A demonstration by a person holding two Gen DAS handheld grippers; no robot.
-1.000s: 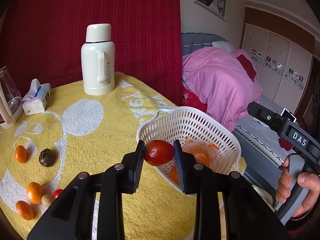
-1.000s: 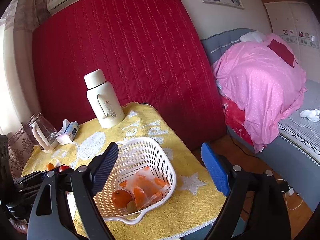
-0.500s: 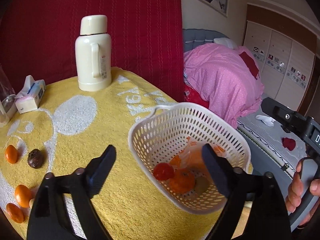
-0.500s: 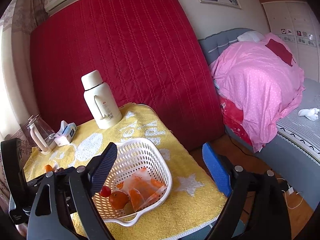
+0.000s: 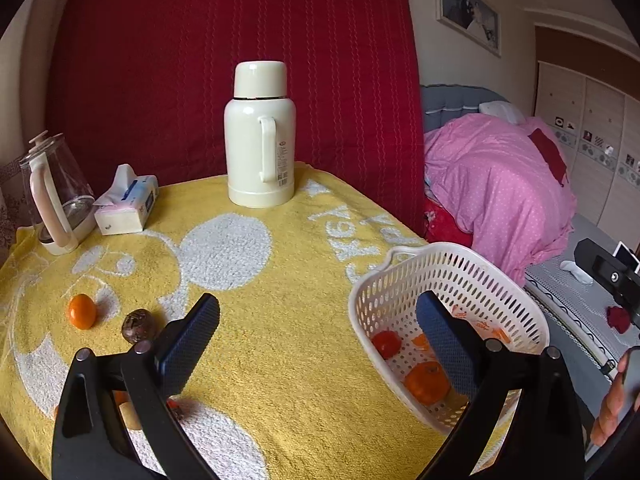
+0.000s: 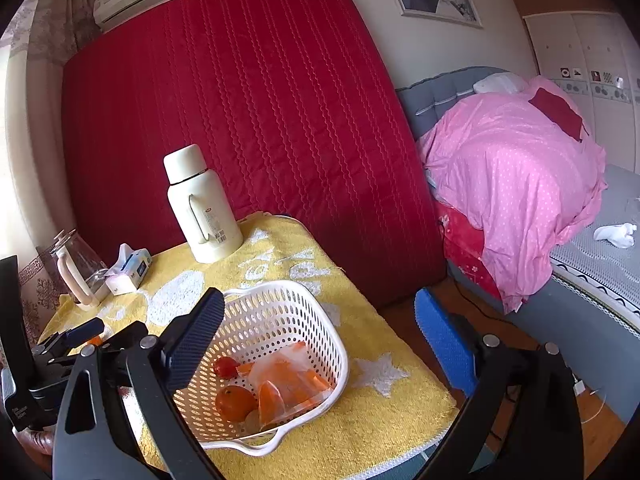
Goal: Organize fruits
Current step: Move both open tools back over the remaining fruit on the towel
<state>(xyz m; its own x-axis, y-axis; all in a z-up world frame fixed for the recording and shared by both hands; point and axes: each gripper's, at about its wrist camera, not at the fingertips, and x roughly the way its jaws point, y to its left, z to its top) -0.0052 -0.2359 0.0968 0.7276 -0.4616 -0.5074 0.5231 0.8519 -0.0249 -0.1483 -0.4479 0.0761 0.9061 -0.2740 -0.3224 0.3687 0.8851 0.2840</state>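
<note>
A white slotted basket (image 5: 452, 256) stands near the table's right edge. It holds a red tomato (image 5: 386, 344), an orange (image 5: 426, 378) and a clear bag of orange pieces (image 6: 288, 380). My left gripper (image 5: 318, 340) hovers over the yellow cloth just left of the basket; its jaws are opening, nothing between them. On the cloth to the left lie a small orange (image 5: 82, 311) and a dark brown fruit (image 5: 137, 326); more fruit is half hidden behind the left finger. My right gripper (image 6: 318, 344) hangs above the basket's (image 6: 280, 286) near side, its jaws opening and empty.
A cream thermos (image 5: 260, 136), a tissue pack (image 5: 128, 200) and a glass kettle (image 5: 56, 196) stand along the back of the table. A red mattress (image 5: 240, 40) leans behind it. A bed with a pink quilt (image 5: 500, 184) lies to the right.
My left gripper let go of the tomato, which now lies in the basket, and its jaws spread wide while it swung left. The right gripper's jaws widened a little.
</note>
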